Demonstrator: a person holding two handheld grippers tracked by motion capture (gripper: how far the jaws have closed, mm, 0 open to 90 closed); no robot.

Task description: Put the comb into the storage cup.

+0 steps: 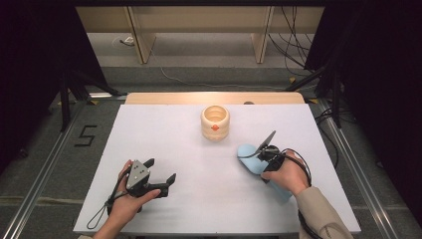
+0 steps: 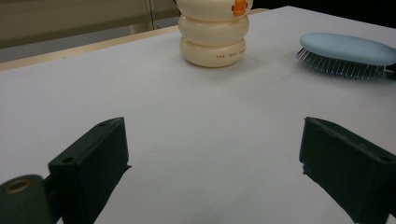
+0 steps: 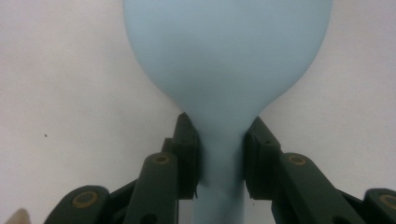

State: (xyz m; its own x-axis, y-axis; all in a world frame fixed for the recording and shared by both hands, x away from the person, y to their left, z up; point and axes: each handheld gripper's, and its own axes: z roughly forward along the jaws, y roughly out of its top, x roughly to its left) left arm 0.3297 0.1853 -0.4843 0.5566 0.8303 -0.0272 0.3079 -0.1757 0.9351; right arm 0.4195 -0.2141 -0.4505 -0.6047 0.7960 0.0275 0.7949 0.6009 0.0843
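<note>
Right gripper (image 3: 219,154) pinching the neck of a light-blue hairbrush (image 3: 229,70), black jaws pressed against both sides where the oval head narrows into the handle. In the high view, same right gripper (image 1: 266,149) over the right half of the white table (image 1: 164,134), brush head (image 1: 249,155) toward the middle of the table, handle end sticking out near the person's right hand (image 1: 287,174). Bristles facing down, seen side-on from the left gripper view, with the hairbrush (image 2: 348,49) low over the white surface; touching it or just clear of it, cannot tell. Left gripper (image 1: 161,179) held in the left hand (image 1: 127,199) over the near left part of the table, jaws spread wide, nothing but bare table between them in the left gripper view (image 2: 212,163). Cream ribbed cup (image 1: 215,122) with a small orange mark on its side standing upright toward the far middle of the table, open mouth up, well apart from both grippers. Same cup (image 2: 214,35) straight ahead of the left gripper, hairbrush off to its right.
</note>
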